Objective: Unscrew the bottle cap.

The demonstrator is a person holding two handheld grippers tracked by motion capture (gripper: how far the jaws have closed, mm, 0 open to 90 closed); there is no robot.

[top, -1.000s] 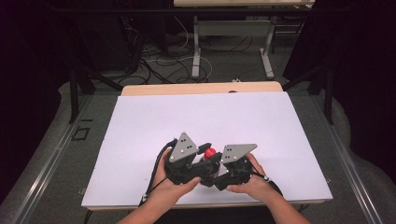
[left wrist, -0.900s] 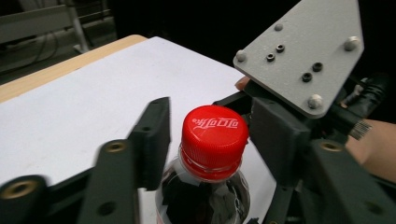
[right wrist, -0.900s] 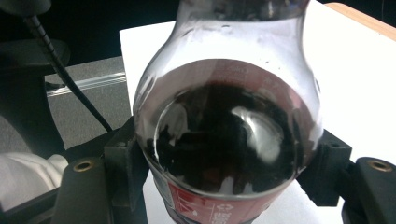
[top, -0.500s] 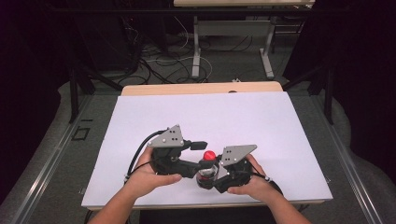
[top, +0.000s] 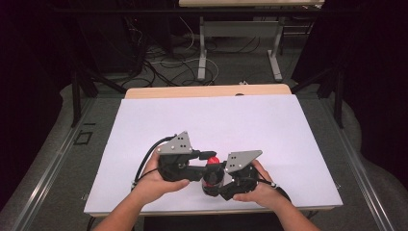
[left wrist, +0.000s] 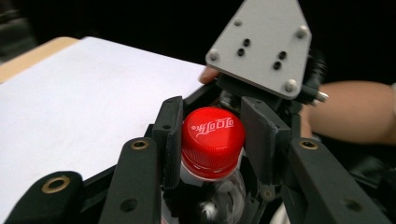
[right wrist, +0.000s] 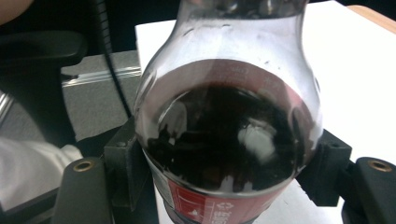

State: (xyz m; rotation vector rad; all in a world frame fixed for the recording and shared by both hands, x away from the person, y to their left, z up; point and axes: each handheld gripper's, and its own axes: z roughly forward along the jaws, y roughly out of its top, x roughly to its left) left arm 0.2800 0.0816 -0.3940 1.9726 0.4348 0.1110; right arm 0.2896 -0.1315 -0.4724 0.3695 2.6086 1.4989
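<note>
Behind the white table (top: 269, 125), cables (top: 159, 67) litter the dark floor (top: 240, 72).

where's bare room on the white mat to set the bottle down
The white table mat is bare from its far edge down to the grippers, and along both side edges. It is crowded only near the front edge, where the left gripper and right gripper hold the red-capped dark cola bottle.
</note>
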